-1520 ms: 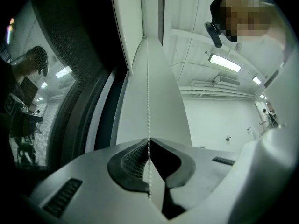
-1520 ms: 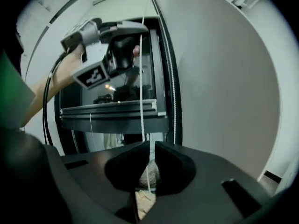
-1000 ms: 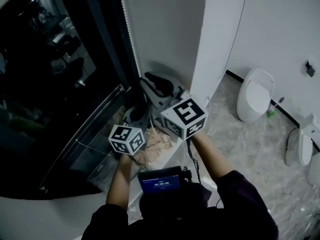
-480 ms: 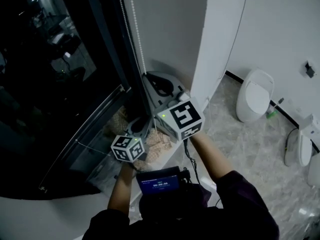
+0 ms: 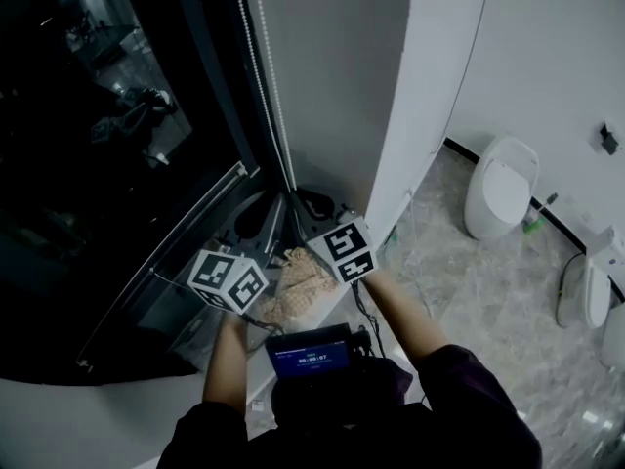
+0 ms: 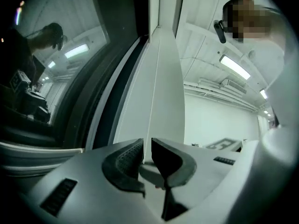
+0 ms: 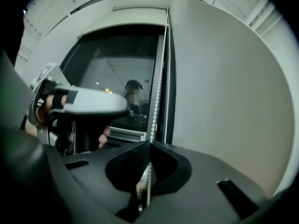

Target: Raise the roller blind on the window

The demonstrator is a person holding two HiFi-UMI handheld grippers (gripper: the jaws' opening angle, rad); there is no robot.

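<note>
Dark window glass and a gray wall fill my view. My right gripper pinches the bead chain in its jaws. My left gripper has its jaws almost together, holding nothing. A sideways tug could slip the chain out. It hangs straight up and down beside the window, running toward the blind up top.

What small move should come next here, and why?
Probably the right gripper should pull the chain downward: its jaws are shut on the chain, while the left gripper's jaws stand slightly apart.
</note>
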